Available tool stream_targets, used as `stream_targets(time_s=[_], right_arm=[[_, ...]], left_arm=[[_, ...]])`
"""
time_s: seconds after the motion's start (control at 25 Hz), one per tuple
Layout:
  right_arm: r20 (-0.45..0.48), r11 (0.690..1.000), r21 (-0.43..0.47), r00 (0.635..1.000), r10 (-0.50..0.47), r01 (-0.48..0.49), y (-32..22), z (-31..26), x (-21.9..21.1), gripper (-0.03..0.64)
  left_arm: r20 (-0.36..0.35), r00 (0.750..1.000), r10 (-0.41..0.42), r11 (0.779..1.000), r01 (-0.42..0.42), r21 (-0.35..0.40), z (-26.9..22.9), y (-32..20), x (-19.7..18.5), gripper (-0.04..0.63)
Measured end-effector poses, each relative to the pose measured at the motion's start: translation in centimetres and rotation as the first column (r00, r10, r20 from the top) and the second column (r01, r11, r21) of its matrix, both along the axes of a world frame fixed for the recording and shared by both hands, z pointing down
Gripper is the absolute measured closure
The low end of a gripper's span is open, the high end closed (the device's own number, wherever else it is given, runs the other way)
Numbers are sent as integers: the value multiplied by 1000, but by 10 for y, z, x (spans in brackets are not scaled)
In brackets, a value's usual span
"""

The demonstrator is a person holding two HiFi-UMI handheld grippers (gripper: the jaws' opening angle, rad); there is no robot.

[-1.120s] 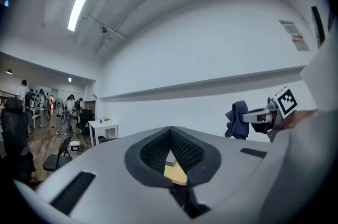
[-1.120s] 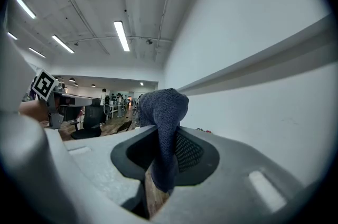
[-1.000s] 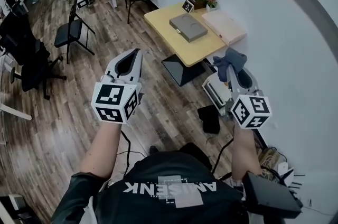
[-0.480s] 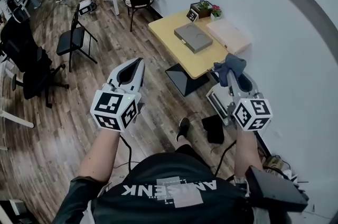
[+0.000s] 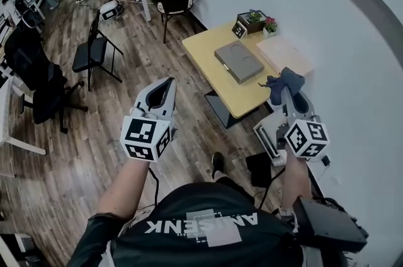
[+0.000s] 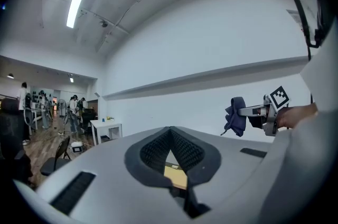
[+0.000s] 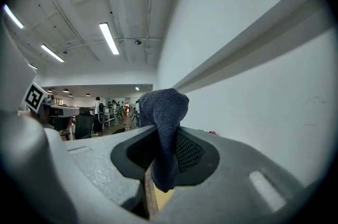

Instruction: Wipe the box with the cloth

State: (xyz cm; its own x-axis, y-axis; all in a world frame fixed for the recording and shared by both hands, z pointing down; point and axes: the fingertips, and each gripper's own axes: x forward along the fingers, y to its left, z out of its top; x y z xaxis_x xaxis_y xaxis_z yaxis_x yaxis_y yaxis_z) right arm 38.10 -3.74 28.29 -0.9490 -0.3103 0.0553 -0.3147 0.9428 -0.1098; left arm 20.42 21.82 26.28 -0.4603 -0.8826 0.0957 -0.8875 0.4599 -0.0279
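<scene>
**Away from the table, cloth held clear of the box**

Underfoot, a wood-plank floor [image 5: 94, 133] fills most of the head view, and a light wooden table [image 5: 211, 51] stands against the white wall. On that table lies the flat grey rectangular box [image 5: 239, 62], just beside a pale pink flat panel [image 5: 286, 55]. Both grippers are held up in the air near the person, well apart from the box. The left gripper [image 5: 167, 80] has its jaws closed tip to tip with nothing between them. The right gripper [image 5: 281, 94] is clamped on a crumpled dark blue cloth [image 5: 284, 79], which bunches above the jaw tips and hangs down between the pads.
</scene>
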Motion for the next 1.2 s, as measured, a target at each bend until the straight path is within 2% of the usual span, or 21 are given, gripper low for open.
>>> stream_targets(time_s=[0.08,0.16,0.32,0.52,0.72,0.88,1.04,1.16,1.2], right_arm=[[0,1000,-3,1000,12,-12,-23,3,-13,537],[-2,1000,-5,1000,25,-25,-47,5,-27,537],[-28,1000,-19,999,14,-15,-96,19,-50,537],[-30,1000,-29,1000,4,-5,-146,32,-70,537],[-39,999,-32,999,-30,28,-179,40,-91,537],[-40,999,-35,999,-35,34,-199,40,-97,537],[-27,998,-57,999,-26,24,-215,45,-107,537],[-13,999,-39,1000,-19,19,-219,38,-115,537],[-17,999,-30,1000,-18,17,-219,38,-117,537]], left_arm=[[-53,996,66,998,-64,27,4,-29,-7,601],[-79,992,96,995,-92,46,5,-56,-18,601],[-98,993,64,998,-64,7,20,-105,-43,601],[-87,996,-6,1000,7,16,24,-156,-76,600],[-87,996,2,1000,-2,-2,31,-207,-92,600],[-161,987,20,1000,-18,13,34,-230,-100,600],[-143,990,-7,999,2,-32,44,-243,-115,600],[-163,986,11,1000,-14,-19,45,-258,-123,601],[-148,989,24,999,-27,-22,44,-263,-124,601]])
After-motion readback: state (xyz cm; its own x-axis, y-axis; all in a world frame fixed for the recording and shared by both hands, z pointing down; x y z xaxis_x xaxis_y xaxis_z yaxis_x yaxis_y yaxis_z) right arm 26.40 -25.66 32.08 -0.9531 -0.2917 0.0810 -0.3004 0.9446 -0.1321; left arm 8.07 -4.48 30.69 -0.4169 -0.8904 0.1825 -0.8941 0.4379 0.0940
